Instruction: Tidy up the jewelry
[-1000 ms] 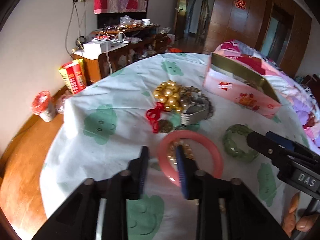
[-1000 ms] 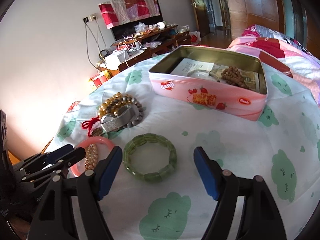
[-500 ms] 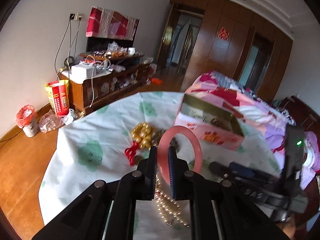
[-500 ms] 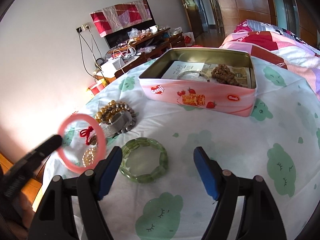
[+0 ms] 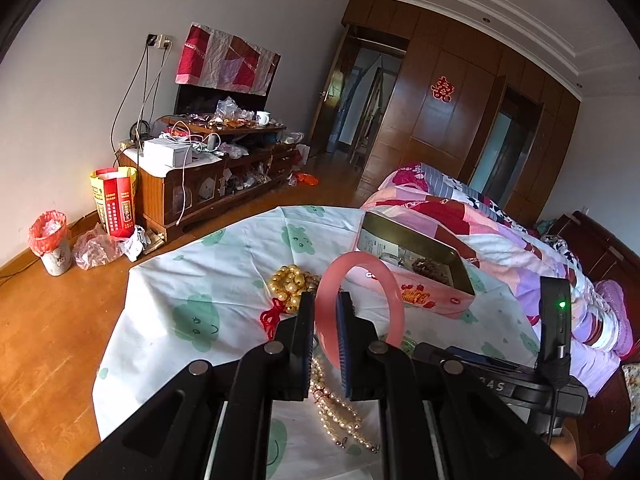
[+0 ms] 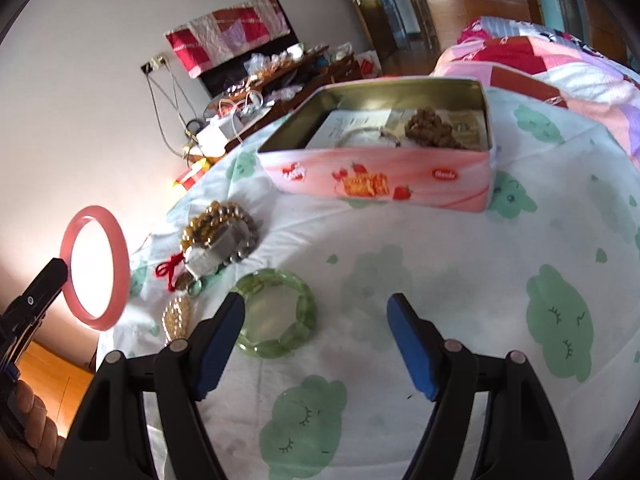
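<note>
My left gripper (image 5: 325, 305) is shut on a pink bangle (image 5: 390, 280) and holds it upright in the air above the table; the bangle also shows in the right wrist view (image 6: 120, 256). The open pink tin (image 6: 380, 176) stands at the far side, with brown beads (image 6: 430, 126) and a thin silver bangle (image 6: 368, 136) inside. My right gripper (image 6: 316, 308) is open and empty, low over the table, its left finger beside a green bangle (image 6: 280, 344). A pearl necklace (image 5: 336, 412) lies under my left gripper.
A pile of gold beads (image 5: 292, 284), a grey bead bracelet and a silver watch (image 6: 212, 250) with a red cord (image 6: 172, 272) lies left of the tin. The table has a white cloth with green clouds (image 6: 560, 312). A bed (image 5: 500, 232) is behind.
My left gripper closed on the pink bangle and lifted it off the table, tilting upward. The right gripper stayed open and shifted a little closer to the table.
</note>
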`<action>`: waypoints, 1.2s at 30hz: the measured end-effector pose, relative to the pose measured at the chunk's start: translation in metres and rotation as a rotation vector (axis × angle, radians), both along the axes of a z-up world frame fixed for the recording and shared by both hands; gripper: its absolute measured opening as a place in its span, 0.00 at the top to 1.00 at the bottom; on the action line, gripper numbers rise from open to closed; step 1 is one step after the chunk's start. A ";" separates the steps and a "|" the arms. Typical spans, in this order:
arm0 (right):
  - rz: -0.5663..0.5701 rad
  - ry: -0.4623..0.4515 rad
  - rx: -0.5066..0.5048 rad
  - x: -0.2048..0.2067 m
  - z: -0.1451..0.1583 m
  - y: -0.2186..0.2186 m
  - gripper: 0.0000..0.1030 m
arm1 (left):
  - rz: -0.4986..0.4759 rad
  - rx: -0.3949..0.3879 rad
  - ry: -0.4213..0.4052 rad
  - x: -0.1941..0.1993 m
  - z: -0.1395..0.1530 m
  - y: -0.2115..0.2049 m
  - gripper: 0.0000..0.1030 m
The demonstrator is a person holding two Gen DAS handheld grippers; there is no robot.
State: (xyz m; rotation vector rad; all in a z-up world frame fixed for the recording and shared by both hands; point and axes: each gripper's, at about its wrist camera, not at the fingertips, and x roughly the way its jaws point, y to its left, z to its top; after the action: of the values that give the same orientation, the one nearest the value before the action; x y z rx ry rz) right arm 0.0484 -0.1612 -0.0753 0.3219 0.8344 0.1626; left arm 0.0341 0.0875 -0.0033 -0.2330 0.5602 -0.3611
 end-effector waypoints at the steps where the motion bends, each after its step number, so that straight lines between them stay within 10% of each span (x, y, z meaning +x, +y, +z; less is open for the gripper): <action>1: 0.005 0.004 -0.012 0.000 0.000 0.001 0.30 | -0.001 -0.007 0.007 0.002 -0.001 0.000 0.90; 17: 0.191 0.073 -0.378 0.024 -0.013 0.086 0.26 | 0.073 0.188 0.036 0.010 -0.004 -0.014 0.90; 20: 0.184 0.056 -0.371 0.022 -0.009 0.080 0.63 | 0.074 0.209 0.039 0.010 -0.004 -0.017 0.90; 24: 0.182 0.051 -0.377 0.023 -0.009 0.077 0.81 | 0.073 0.215 0.049 0.010 -0.004 -0.019 0.90; 36: 0.105 -0.048 -0.113 0.000 0.007 0.033 0.83 | 0.063 0.210 0.040 0.006 0.001 -0.026 0.90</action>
State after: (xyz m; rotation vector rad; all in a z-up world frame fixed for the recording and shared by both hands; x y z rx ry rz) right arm 0.0482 -0.1281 -0.0685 0.1678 0.8101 0.2197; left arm 0.0405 0.0618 -0.0021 -0.0553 0.6241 -0.2346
